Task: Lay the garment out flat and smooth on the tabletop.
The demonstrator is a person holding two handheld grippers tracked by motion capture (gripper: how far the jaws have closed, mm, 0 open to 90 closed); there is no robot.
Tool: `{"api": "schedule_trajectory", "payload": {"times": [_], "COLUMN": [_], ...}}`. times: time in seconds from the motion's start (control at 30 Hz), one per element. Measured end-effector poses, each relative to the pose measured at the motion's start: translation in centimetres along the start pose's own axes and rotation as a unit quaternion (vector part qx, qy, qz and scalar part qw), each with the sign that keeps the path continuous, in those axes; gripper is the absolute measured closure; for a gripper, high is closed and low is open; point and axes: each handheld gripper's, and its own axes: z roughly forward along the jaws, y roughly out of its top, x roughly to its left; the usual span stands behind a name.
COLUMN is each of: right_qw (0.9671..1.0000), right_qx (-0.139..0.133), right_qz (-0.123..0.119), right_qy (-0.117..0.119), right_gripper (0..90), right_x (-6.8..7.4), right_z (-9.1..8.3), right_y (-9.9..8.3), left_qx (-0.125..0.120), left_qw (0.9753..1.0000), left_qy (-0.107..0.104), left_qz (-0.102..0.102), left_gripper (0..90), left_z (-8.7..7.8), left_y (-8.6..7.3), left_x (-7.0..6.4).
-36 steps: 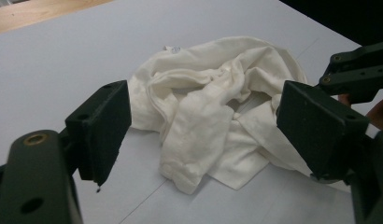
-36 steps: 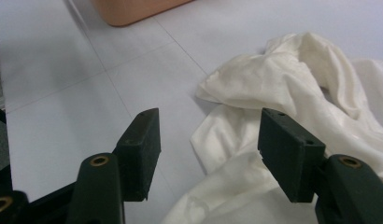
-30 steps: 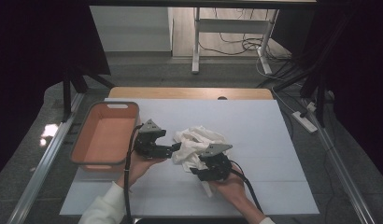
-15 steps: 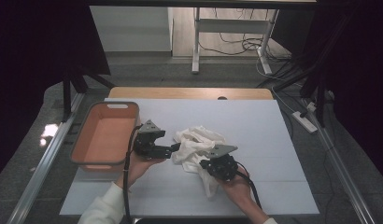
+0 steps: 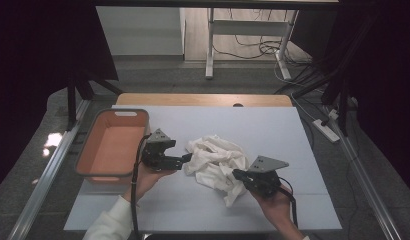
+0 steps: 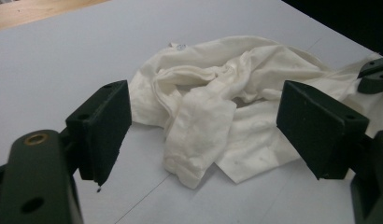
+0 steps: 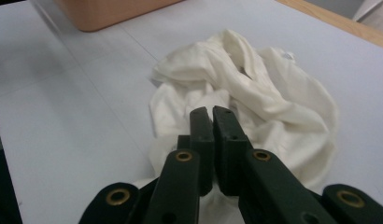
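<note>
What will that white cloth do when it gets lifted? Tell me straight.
The white cloth lies crumpled in soft folds, so it will probably hang limp and unfurl. It looks thin, so likely light. The right gripper has its jaws shut at one edge, so a lift there would probably trail the rest across the table. The left gripper is open, so that side may sag.

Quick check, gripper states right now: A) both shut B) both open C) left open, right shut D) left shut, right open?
C. In the left gripper view the left gripper has its jaws spread wide in front of the white cloth; in the right gripper view the right gripper has its jaws pressed together over the cloth, though whether any fabric is pinched between them is not clear.
</note>
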Motion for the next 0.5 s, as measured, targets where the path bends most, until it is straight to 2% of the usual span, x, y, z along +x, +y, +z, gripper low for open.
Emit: {"api": "schedule_trajectory", "payload": {"times": [0.2, 0.5], "right_qw": [0.9998, 0.9991], "right_qx": [0.001, 0.015], "right_qz": [0.020, 0.019], "right_qy": [-0.008, -0.035], "right_gripper": [86.6, 86.6], "right_x": [-1.1, -1.9], "right_z": [-1.2, -2.4], "right_y": [-1.2, -2.7], "left_qx": [0.003, 0.003], "left_qw": [1.0000, 1.0000], "left_qy": [-0.001, 0.000], "left_qz": [0.000, 0.001], "left_gripper": [18.7, 18.7], "left_z": [0.3, 0.2], "left_y": [0.0, -0.1], "left_x": [-0.1, 0.0]}}
